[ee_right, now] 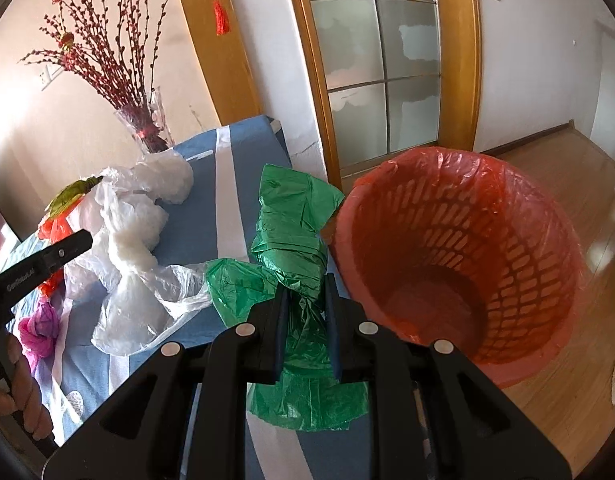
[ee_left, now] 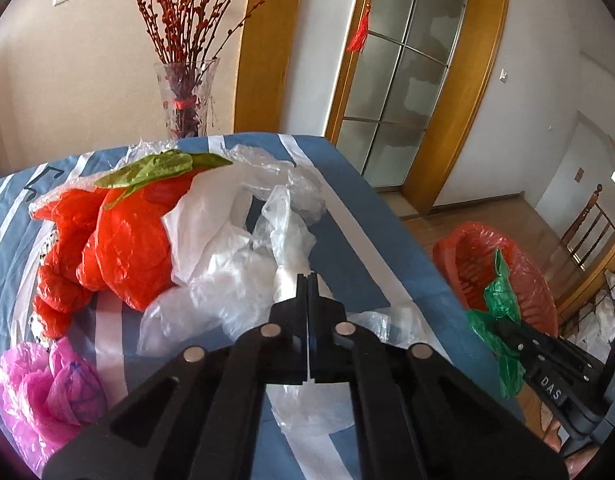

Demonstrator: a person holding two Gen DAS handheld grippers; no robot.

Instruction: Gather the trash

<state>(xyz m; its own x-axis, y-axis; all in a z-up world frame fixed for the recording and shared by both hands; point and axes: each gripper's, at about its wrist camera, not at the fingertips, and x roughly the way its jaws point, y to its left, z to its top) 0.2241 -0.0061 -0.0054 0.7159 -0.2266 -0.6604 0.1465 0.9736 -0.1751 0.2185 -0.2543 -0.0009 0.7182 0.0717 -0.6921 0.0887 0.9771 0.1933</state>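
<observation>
The right gripper (ee_right: pixel 305 296) is squeezing a green bag (ee_right: pixel 295 224) between its jaws, right beside the red basket (ee_right: pixel 459 264) on the floor. The left gripper (ee_left: pixel 307 280) is pinched fully together on a fold of the clear bag (ee_left: pixel 283 236), which is lying on the blue striped table (ee_left: pixel 347 208) with more bags. These bags are looking very light, soft and slippery, so grabbing a bunched-up, crumpled part is probably working best.
</observation>
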